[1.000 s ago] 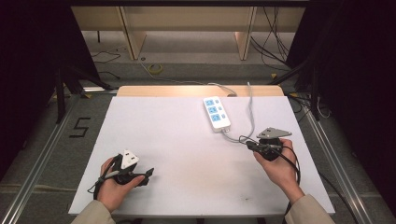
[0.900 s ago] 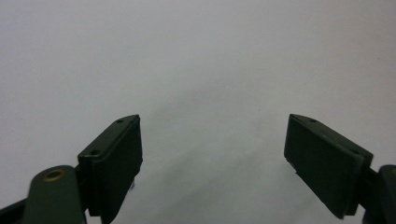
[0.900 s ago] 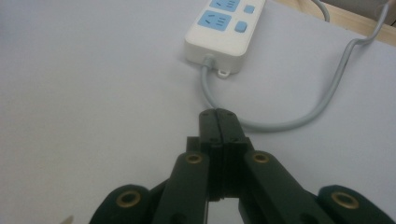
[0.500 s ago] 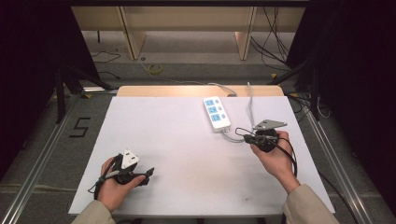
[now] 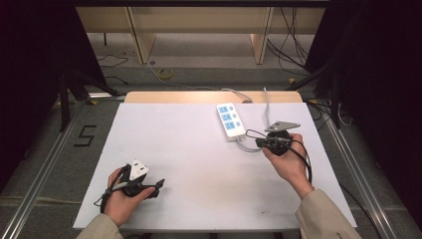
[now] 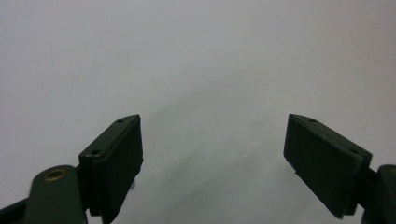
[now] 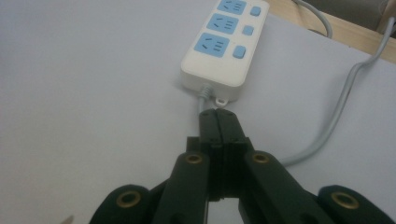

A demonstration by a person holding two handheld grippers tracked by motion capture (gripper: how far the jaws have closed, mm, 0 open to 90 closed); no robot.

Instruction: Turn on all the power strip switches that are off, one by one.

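Now the right gripper (image 7: 218,122), low in the centre of its own view, has its jaws pressed together on the grey cable (image 7: 201,97) just below the white power strip (image 7: 224,46). Lower left in the high view, the left gripper (image 5: 158,187) is spread wide over the bare table (image 5: 199,189).

White power strip (image 5: 230,121) lies flat on my bench (image 5: 174,149), toward the far right. I count three blue socket faces in a row, each with a blue switch beside it. Its long axis runs roughly front to back. Grey cord (image 7: 327,126) leaves the near end and curves off to the right.
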